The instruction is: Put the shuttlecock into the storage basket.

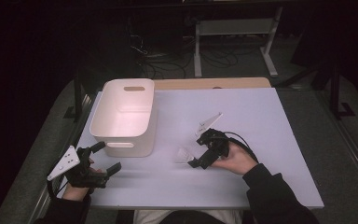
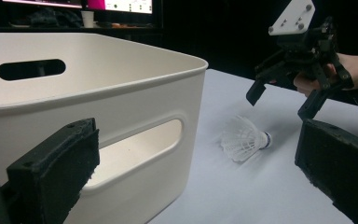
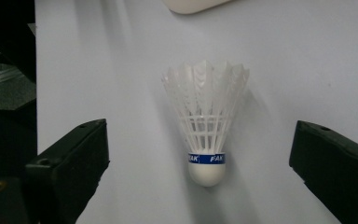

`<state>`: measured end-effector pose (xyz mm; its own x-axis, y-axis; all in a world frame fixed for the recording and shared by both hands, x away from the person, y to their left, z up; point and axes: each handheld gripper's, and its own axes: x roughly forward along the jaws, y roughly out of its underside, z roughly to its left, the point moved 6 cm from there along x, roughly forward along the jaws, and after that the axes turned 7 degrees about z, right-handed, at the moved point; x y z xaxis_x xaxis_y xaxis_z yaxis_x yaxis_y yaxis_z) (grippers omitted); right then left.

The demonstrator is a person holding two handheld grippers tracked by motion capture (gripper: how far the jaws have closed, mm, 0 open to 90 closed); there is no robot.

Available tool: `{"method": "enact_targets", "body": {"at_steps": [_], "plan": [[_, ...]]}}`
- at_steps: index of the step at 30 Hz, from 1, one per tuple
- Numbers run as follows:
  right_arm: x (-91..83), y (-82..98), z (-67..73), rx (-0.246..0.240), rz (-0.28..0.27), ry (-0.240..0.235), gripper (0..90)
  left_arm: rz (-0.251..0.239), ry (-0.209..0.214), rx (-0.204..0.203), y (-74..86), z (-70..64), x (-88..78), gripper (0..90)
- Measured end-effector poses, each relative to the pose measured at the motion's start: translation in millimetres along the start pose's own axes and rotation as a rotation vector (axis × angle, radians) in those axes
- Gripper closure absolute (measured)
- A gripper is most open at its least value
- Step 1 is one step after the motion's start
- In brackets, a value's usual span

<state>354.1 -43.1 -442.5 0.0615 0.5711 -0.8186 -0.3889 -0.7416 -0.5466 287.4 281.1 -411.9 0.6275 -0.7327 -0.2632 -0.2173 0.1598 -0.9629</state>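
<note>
White shuttlecock (image 3: pixel 206 122) lay flat on the table (image 1: pixel 261 140), centred between the right gripper (image 1: pixel 204 154)'s wide-spread jaws, touching neither, cork toward the camera, feathers pointing away; left gripper (image 1: pixel 103 158), also open, sat well off.

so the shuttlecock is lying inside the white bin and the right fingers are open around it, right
Not quite. The shuttlecock lies on the table, outside the white bin, not in it. The left gripper view shows it on the tabletop beside the bin's wall. The rest holds: the right gripper has its fingers open on either side of it, not touching.
</note>
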Motion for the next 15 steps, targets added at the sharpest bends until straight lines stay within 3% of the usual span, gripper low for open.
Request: {"method": "enact_targets", "body": {"at_steps": [15], "plan": [[21.7, 15.0, -7.1, 0.030, 0.069, -0.003, 1.8, 0.000, 0.000, 0.001, 0.0, -0.1, -0.1, 0.0]]}}
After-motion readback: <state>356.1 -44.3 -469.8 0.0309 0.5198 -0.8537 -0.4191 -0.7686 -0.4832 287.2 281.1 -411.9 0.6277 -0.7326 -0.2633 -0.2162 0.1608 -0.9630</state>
